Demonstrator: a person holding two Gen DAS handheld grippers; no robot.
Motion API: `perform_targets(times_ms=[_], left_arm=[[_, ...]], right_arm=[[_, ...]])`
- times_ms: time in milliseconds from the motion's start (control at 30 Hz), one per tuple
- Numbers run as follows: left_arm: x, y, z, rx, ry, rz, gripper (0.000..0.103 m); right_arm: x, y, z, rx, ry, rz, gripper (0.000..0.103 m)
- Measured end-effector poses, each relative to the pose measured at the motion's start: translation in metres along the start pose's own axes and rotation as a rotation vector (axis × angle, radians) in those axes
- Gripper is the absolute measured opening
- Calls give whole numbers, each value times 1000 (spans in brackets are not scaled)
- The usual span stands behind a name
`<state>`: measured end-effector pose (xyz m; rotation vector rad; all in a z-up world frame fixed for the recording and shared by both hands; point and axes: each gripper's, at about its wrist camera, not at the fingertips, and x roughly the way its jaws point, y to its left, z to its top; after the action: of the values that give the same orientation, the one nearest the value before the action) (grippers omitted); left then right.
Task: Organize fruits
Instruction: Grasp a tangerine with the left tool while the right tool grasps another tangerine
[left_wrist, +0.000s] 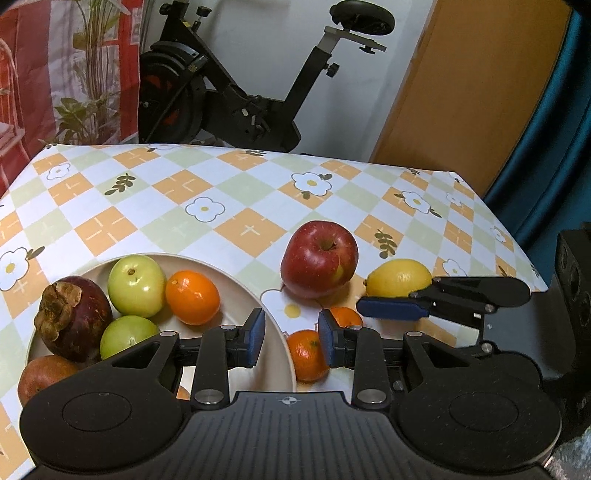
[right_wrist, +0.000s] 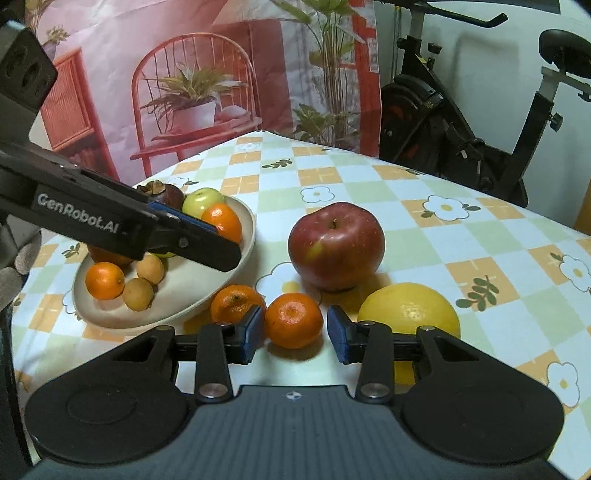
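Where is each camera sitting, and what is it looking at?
Left wrist: sits on the left hand-held gripper, looking down its fingers over the bowl edge; its own jaws and the right gripper's fingers show.
Right wrist: sits on the right hand-held gripper, looking at a mandarin between its open jaws; the left gripper crosses above the bowl.
Both see the red apple, lemon, bowl, flowery tablecloth and exercise bike.

Right gripper (right_wrist: 295, 334) open around tangerine (right_wrist: 293, 320)
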<state>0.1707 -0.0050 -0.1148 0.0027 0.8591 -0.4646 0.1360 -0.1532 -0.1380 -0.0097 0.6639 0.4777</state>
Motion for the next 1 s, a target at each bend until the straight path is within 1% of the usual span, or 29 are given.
perform_targets(times_ms=[100, 167, 367, 667, 767, 833, 1000], left_arm=[[3, -1, -2, -6, 4, -6, 34], [3, -2, -4, -5, 3, -7, 34], [0, -6, -7, 4, 1, -5, 34], [-5, -12, -11, 18, 3, -7, 34], [-4, -14, -13, 18, 5, -13, 34], [-4, -15, -14, 18, 6, -17, 34], [-4, -17, -17, 19, 7, -25, 34]], right_arm=[[1, 0, 1, -14, 4, -1, 40], [0, -1, 0, -12, 9, 11, 37], [-7, 0, -8, 9, -12, 4, 35], [-32, -1, -26, 49, -33, 6, 34], [-42, -3, -34, 59, -37, 7, 32], [-49, -5, -38, 68, -42, 5, 28], [-56, -9, -41, 91, -46, -2, 28]])
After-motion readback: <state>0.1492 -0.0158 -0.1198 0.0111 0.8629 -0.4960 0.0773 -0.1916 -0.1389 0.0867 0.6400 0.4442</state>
